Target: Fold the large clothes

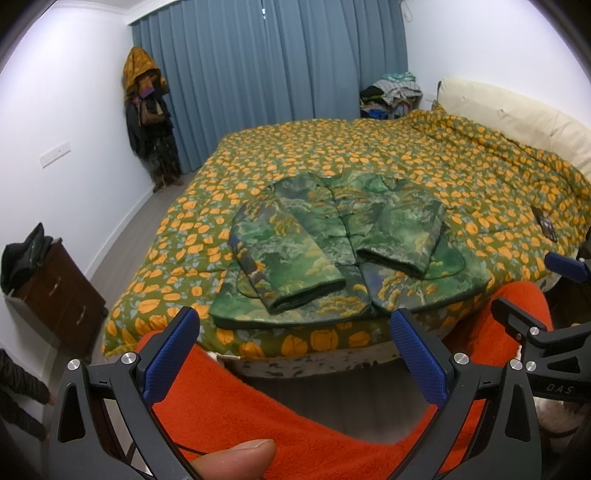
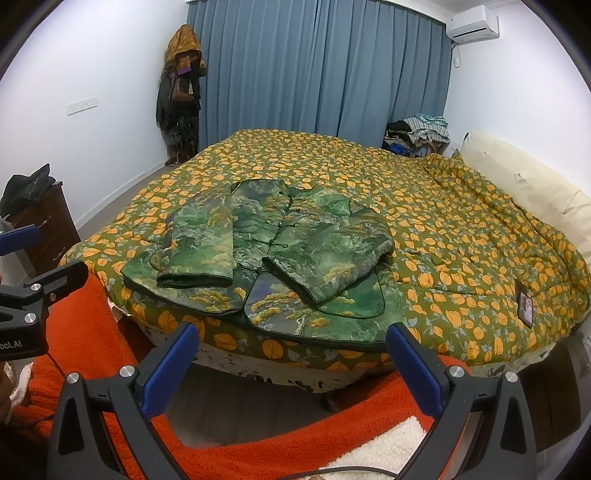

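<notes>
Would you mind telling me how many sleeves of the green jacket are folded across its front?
2: one sleeve lies over the jacket's left half, the other sleeve over its right half, cuffs pointing toward the camera.

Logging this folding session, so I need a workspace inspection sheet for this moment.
Surface: bed under an orange-flowered quilt.
Job's things: green jacket flat near the bed's front edge, buttoned, both sleeves folded inward.
Clutter: phone on the quilt, apart from the jacket.
Grippers: left gripper and right gripper open, empty, short of the bed.
Cables: thin dark cable at the bottom edge.
Surroundings: blue curtains, clothes pile, dark dresser, air conditioner.
</notes>
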### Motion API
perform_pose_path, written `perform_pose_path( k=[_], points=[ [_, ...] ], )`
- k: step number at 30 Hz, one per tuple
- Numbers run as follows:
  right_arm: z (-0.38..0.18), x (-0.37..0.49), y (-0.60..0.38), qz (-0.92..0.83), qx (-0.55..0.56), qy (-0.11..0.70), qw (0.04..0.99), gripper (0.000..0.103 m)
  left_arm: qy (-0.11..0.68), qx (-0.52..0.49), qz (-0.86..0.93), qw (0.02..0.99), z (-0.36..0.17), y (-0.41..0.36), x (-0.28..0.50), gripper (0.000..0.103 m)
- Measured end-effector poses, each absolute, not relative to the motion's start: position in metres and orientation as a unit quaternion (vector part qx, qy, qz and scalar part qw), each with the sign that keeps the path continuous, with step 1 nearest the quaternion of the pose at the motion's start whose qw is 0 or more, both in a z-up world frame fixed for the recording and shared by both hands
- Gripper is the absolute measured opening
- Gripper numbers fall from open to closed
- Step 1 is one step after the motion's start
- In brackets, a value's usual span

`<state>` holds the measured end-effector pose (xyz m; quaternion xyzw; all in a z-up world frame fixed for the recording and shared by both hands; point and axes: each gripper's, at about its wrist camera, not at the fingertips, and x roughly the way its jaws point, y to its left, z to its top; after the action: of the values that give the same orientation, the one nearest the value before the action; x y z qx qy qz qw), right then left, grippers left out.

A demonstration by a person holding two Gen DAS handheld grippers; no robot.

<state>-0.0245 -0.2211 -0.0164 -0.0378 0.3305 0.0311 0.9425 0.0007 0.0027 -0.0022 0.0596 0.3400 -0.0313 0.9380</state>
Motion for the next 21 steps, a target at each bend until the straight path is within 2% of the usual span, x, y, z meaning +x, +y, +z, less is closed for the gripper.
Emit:
perform_pose_path(
  k=[21],
  points=[
    [-0.0182, -0.0250, -0.2222, 0.031, -0.038, 0.331, 0.942, 0.103, 0.341, 0.064, -0.032, 0.937, -0.0069, -0.0024, -0.0026, 0.103]
  ],
)
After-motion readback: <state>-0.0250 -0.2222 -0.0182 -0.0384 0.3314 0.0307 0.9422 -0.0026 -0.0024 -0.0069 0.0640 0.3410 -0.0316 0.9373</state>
